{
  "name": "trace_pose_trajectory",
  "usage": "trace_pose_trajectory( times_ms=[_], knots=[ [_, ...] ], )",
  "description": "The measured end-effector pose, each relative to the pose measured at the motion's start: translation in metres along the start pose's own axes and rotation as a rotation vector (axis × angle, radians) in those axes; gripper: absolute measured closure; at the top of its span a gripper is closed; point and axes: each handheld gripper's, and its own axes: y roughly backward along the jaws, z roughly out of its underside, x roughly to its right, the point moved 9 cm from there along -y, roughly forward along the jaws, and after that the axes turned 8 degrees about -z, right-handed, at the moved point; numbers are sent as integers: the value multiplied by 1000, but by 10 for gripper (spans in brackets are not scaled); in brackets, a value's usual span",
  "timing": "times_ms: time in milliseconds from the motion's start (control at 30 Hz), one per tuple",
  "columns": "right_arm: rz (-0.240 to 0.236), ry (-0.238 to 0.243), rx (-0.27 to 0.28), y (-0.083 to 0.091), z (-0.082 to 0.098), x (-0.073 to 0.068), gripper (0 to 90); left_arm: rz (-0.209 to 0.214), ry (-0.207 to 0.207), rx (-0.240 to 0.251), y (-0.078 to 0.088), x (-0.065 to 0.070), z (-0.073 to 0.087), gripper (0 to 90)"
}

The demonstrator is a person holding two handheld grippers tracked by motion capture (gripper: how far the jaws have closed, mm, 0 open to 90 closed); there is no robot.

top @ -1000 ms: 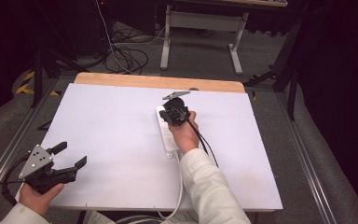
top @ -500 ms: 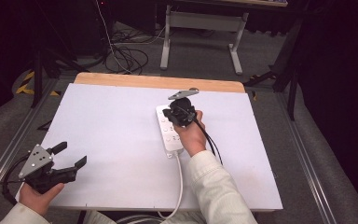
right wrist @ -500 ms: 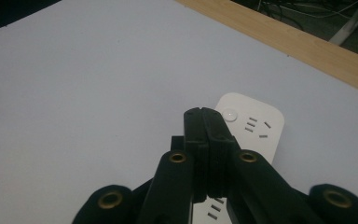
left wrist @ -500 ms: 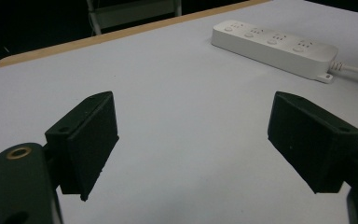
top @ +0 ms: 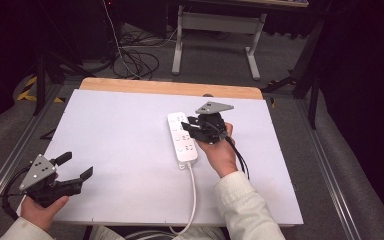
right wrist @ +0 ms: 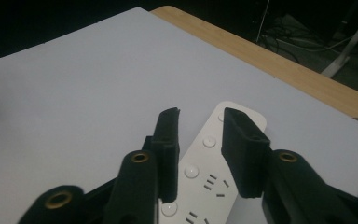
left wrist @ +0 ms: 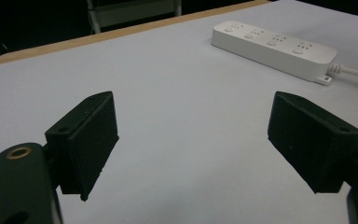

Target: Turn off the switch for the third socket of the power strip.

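Note:
A white power strip (top: 181,141) lies flat near the middle of the white table (top: 120,125), its cord (top: 193,192) trailing toward the near edge. My right gripper (top: 189,129) hovers just above the strip's right side, pointing left over it. Its jaws have just been opening and stand part open with nothing between them. In the right gripper view the strip (right wrist: 196,162) shows below the gap between the jaws of my right gripper (right wrist: 200,114). My left gripper (top: 77,166) rests wide open at the near left corner. From the left gripper (left wrist: 191,109) the strip (left wrist: 272,44) lies far ahead.
A wooden strip (top: 170,89) runs along the table's far edge. Behind it on the floor stand a metal frame (top: 215,30) and loose cables (top: 130,60). Metal rails run along both sides of the table.
My right hand has shifted to the right and lifted a little off the power strip, and its jaws have parted. The left gripper has stayed where it was.

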Motion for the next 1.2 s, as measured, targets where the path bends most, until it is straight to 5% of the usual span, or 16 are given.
trace_pose_trajectory(
  times_ms=[167,567,1033,1200],
  knots=[
    [-6,9,41,24,6,-5,553,20,30,-33,1,1,0,161],
    [-35,36,86,70,36,-15,399,-25,-33,-43,-1,3,2,162],
    [-80,24,116,97,78,-22,242,-3,1,-31,1,2,0,165],
    [-109,28,136,97,92,-30,198,-6,-16,-34,1,3,0,165]
  ],
)
